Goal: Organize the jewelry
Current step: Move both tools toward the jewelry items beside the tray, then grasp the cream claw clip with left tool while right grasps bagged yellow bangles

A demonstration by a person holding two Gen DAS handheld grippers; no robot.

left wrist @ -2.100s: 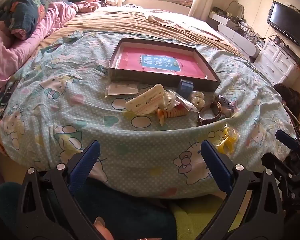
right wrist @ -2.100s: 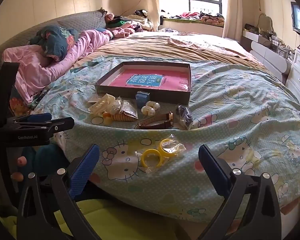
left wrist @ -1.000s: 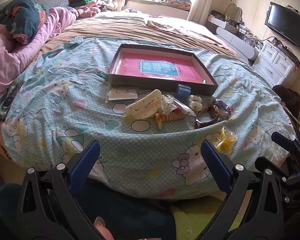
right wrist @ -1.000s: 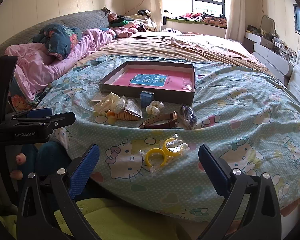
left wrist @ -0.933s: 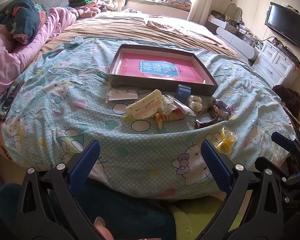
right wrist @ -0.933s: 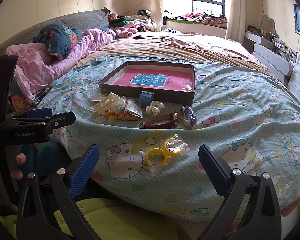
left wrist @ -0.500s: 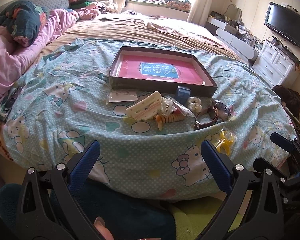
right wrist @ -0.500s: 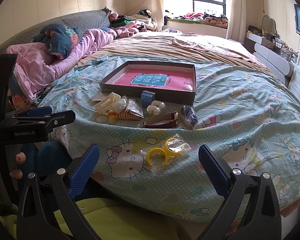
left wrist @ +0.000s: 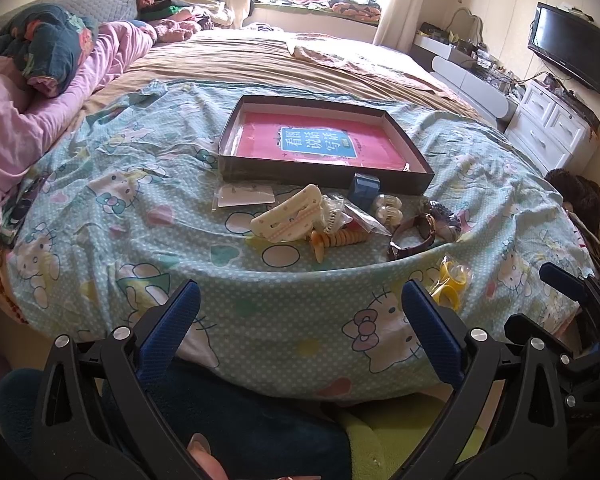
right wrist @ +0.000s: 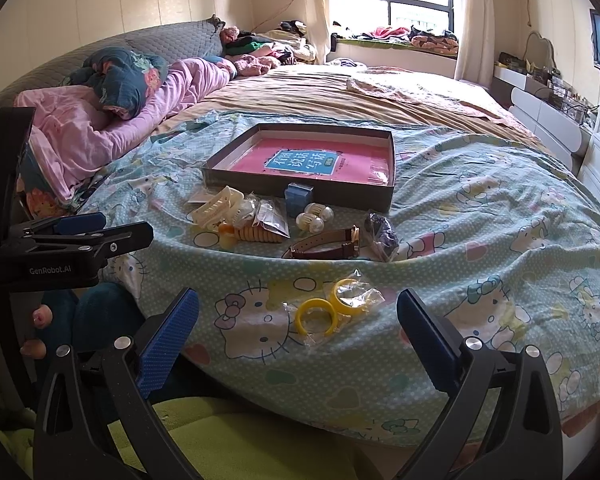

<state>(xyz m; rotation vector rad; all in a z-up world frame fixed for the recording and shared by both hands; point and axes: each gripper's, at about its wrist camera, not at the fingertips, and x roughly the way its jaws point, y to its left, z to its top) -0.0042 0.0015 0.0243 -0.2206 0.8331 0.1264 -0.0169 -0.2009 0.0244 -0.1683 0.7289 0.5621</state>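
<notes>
A shallow dark box with a pink booklet inside lies on the bed. In front of it lie a cream hair claw, an orange spiral tie, a small blue box, pearl earrings, a brown-strap watch, a dark bagged item and bagged yellow rings. My left gripper is open and empty, low before the bed edge. My right gripper is open and empty, just before the yellow rings.
The bed has a Hello Kitty sheet. Pink bedding is piled at left. A white dresser and a wall TV stand at right. The left gripper shows at the right view's left edge.
Both grippers have crept slightly forward and upward towards the bed; the items look a little nearer. Jaws stay open. Nothing on the bed has moved.
</notes>
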